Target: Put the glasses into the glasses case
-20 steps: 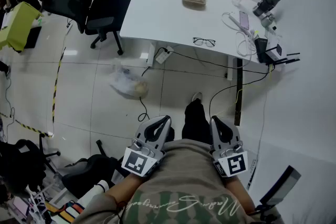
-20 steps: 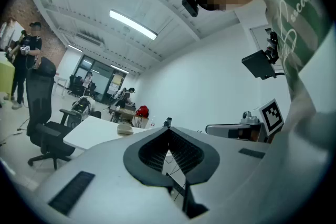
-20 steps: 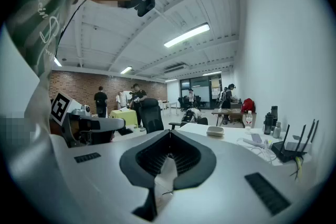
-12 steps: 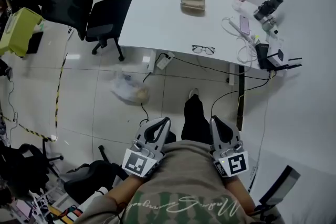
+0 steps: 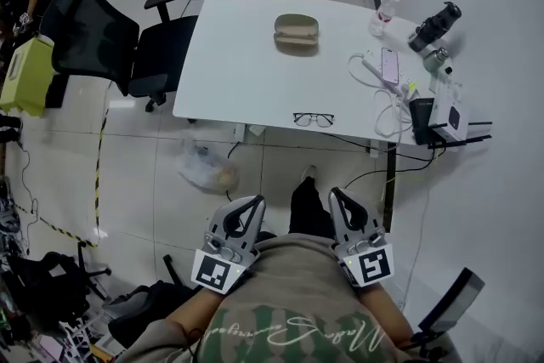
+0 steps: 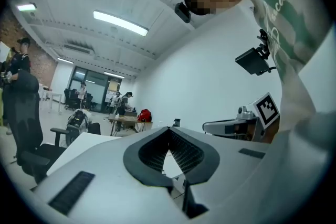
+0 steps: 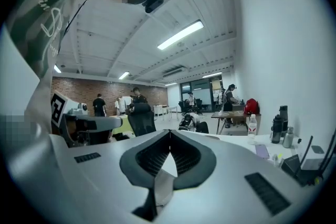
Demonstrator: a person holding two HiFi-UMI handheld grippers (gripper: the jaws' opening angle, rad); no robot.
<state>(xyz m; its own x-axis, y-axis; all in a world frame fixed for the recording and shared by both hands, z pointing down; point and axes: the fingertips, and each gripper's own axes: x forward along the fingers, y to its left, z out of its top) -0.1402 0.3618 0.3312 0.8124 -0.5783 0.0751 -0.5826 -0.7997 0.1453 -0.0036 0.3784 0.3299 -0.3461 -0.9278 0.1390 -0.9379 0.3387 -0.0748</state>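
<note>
Left gripper [image 6: 169, 129] jaws meet tip to tip with nothing between them; right gripper [image 7: 169, 132] jaws are likewise closed and empty; both are held low against the person's waist; well ahead of them the glasses [image 5: 314, 119] lie by the counter's [image 5: 229, 55] nearer edge; the glasses case [image 5: 296, 30] sits farther beyond, apart from the glasses.

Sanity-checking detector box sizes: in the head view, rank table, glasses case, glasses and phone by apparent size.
Largest to smallest:
1. table, by far
2. glasses case
3. glasses and phone: these look about alike, so I won't rank them.
</note>
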